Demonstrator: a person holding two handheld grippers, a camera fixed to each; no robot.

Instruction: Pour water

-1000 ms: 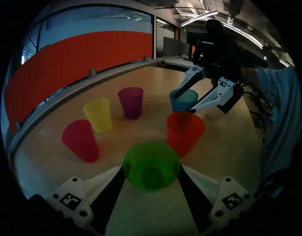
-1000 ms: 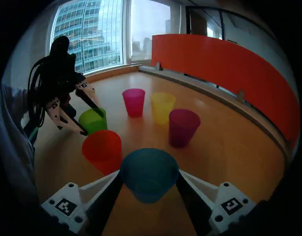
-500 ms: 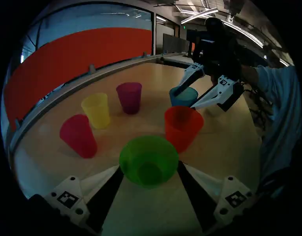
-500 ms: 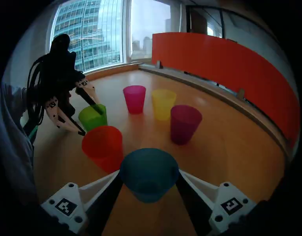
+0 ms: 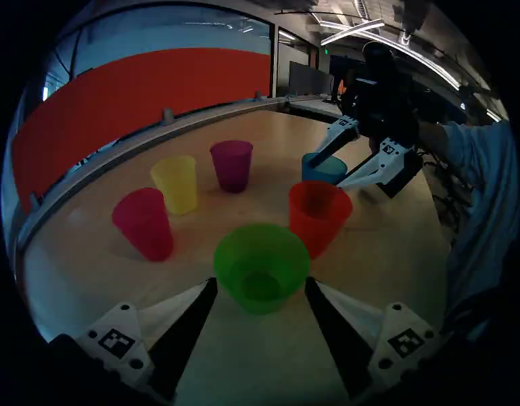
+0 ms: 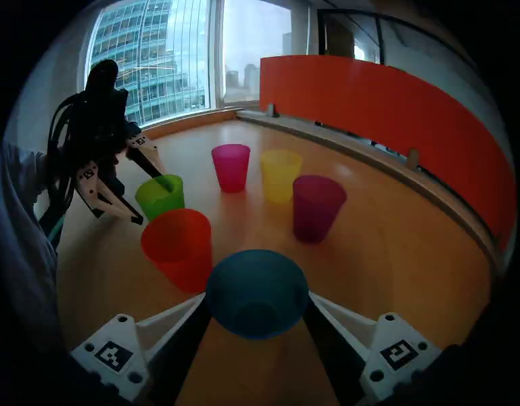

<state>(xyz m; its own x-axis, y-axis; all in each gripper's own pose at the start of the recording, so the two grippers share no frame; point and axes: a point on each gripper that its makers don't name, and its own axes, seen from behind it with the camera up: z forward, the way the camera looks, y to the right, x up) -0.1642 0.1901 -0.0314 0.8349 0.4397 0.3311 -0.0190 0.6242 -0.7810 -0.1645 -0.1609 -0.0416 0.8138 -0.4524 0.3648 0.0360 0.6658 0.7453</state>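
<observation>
The translucent green plastic cup [image 5: 262, 267] is clamped between the two fingers of the left gripper [image 5: 260, 283] at the near side of the light wooden table [image 5: 395, 237]. The translucent blue plastic cup [image 6: 257, 292] is pinched the same way by the right gripper [image 6: 257, 298]. Whether either cup holds water, or rests on the table, I cannot tell. The squat orange-red plastic cup [image 5: 318, 215] stands between the two held cups, just beside both, and looks the likely receiver. The main hazard is the grip itself: thin, tapered walls may flex or slide out of hard fingers once a cup is tipped, dropping it and any contents. Tipping too fast, or with the lip short of the orange-red rim, would send water onto the table. A careless swing could knock the orange-red cup over, and the two grippers, working this close, might collide. The pink plastic cup [image 5: 144, 222], yellow plastic cup [image 5: 176, 183] and purple plastic cup [image 5: 232, 164] stand farther off, at less risk.
</observation>
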